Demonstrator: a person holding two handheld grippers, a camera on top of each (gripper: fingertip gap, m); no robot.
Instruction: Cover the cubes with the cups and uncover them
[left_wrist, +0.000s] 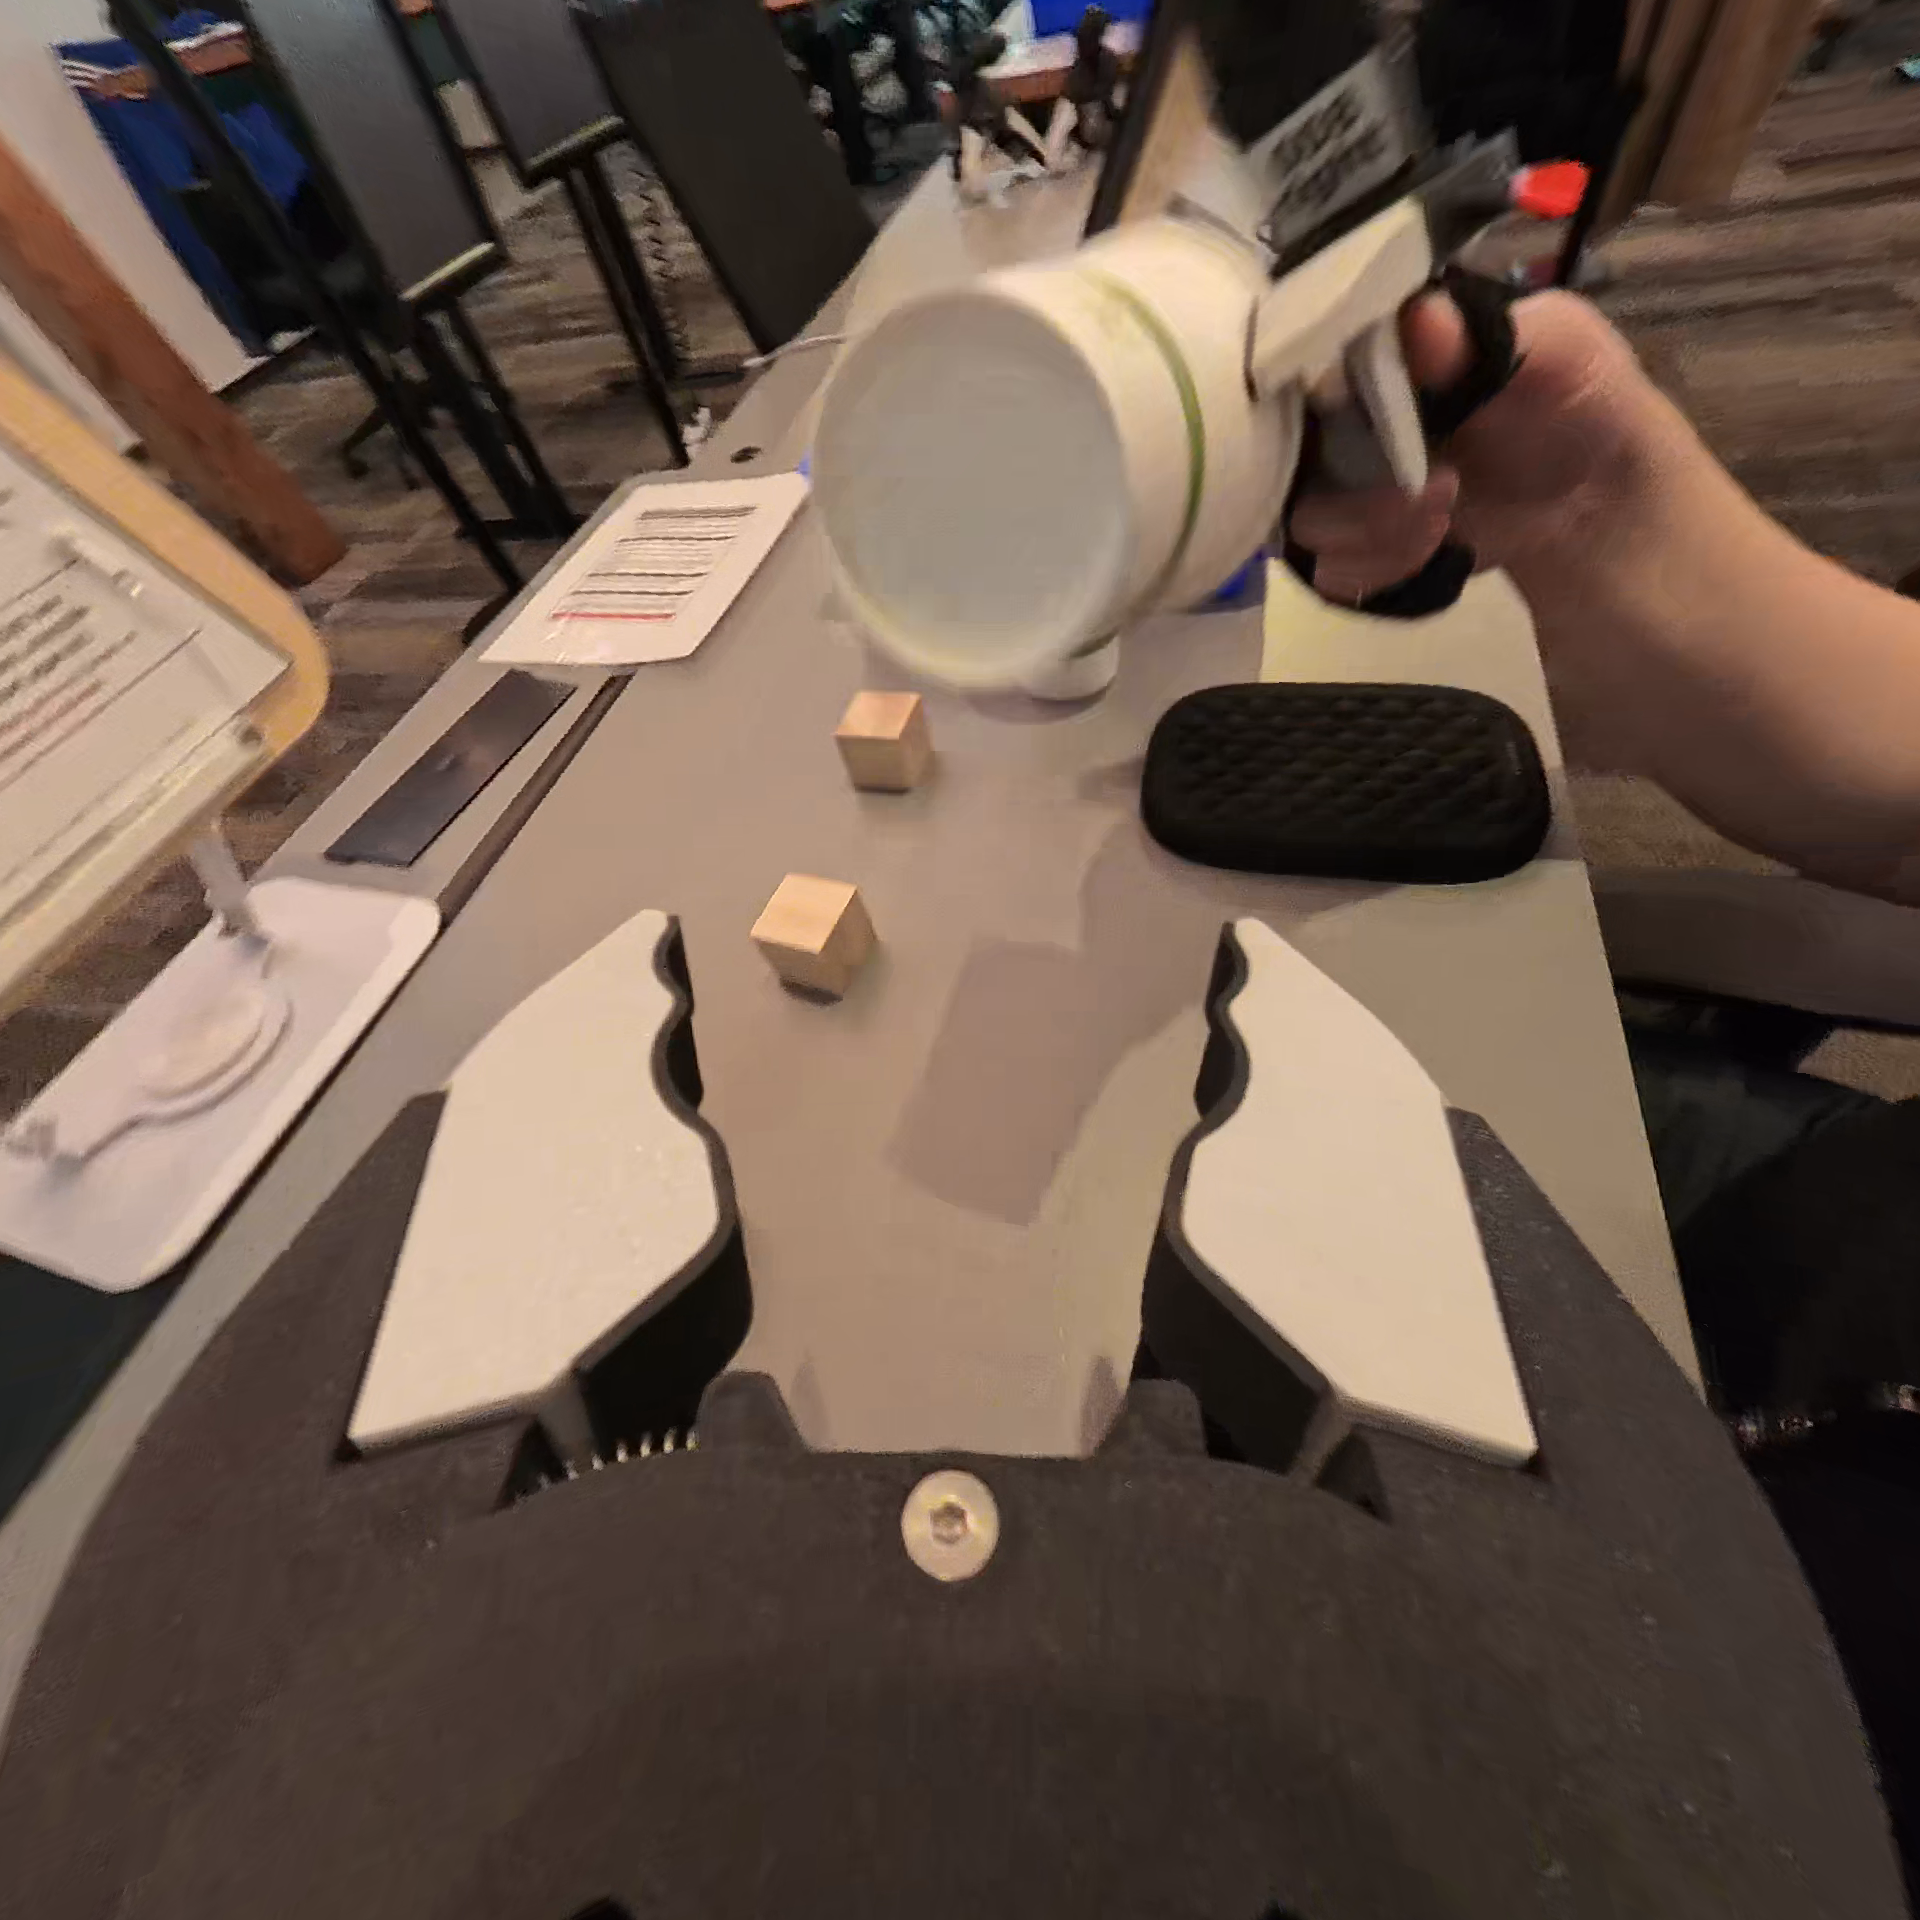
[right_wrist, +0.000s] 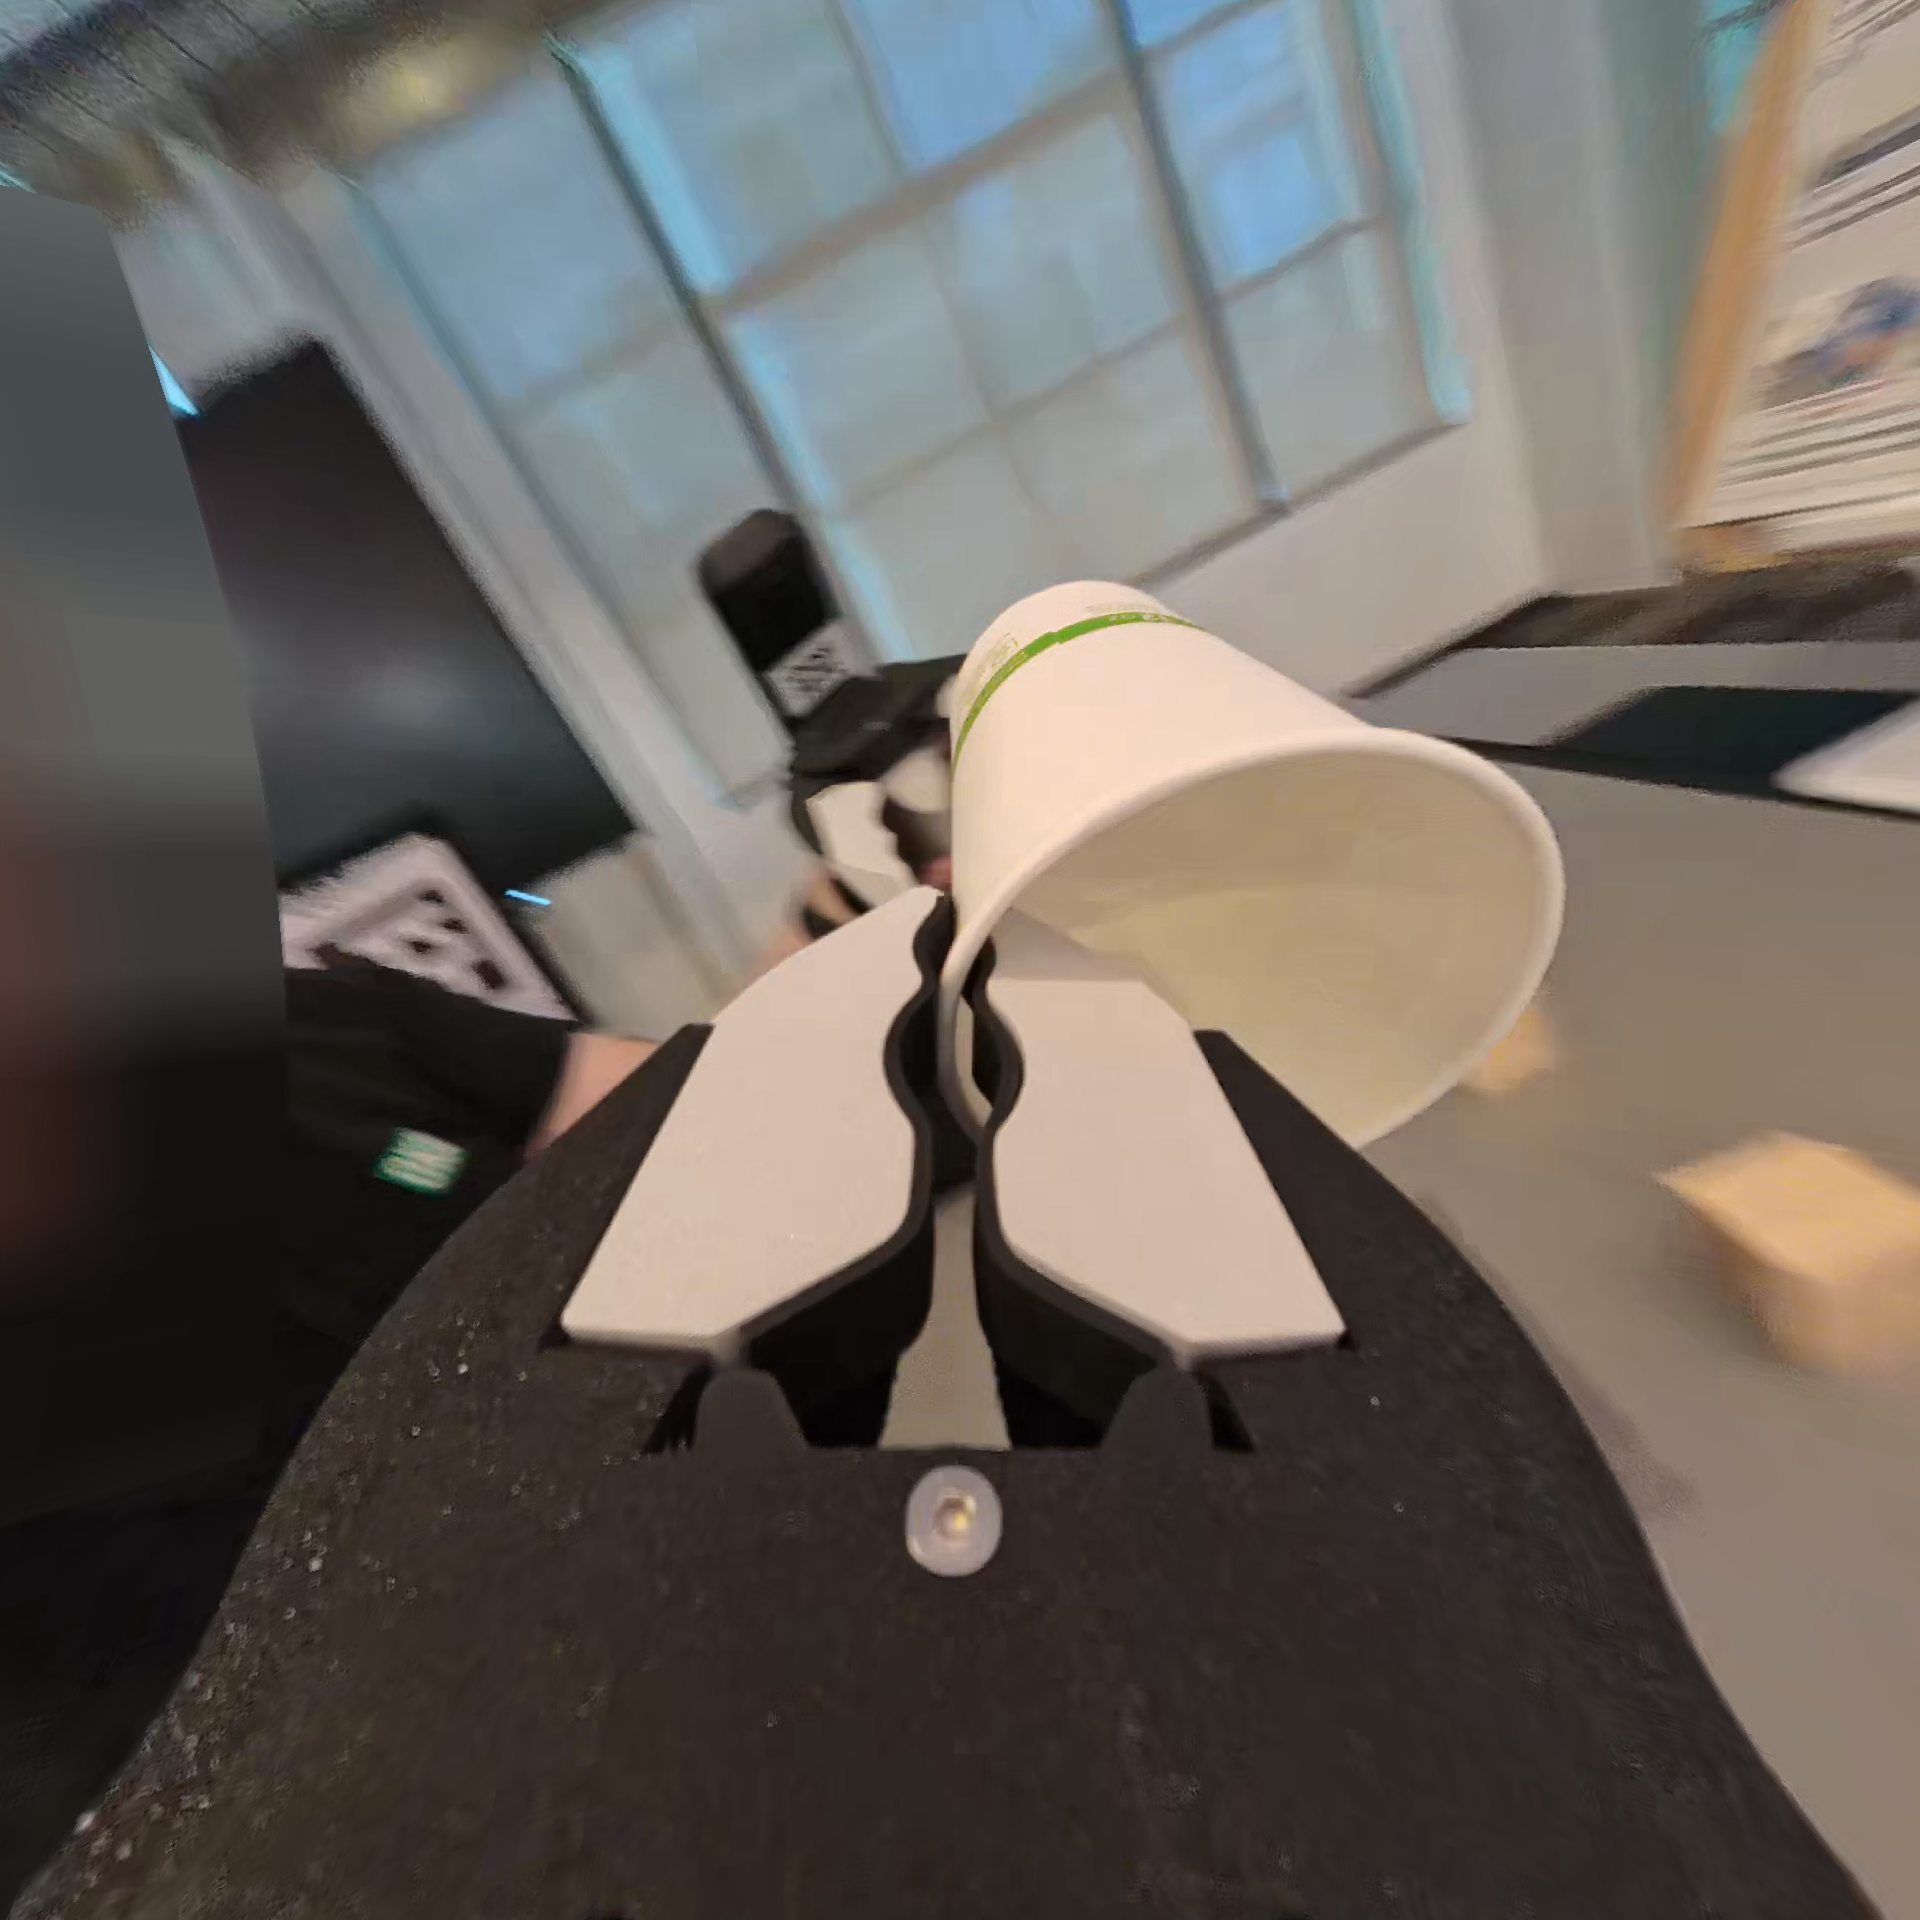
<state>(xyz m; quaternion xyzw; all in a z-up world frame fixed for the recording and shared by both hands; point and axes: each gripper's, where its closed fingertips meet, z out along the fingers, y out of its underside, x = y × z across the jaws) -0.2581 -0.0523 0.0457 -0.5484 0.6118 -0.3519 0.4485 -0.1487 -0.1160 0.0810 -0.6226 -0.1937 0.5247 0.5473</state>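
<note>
My right claw (right_wrist: 961, 961) is clenched on the rim of a white paper cup (right_wrist: 1226, 831), tipped mouth-down at the frame's centre, probably to lower it over a block. Two wooden cubes sit bare mid-frame on the grey table (left_wrist: 1039, 1091): one nearer (left_wrist: 814, 935), one farther (left_wrist: 883, 740). My left claw (left_wrist: 951, 987) hangs released and empty; I count one cup for certain, and a white base behind it may be a second.

wrist views, facing, sharing cup (left_wrist: 997, 468)

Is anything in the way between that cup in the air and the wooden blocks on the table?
Nothing visible. The cup hangs tilted in the right tongs, with open air down to both blocks on the table.
</note>
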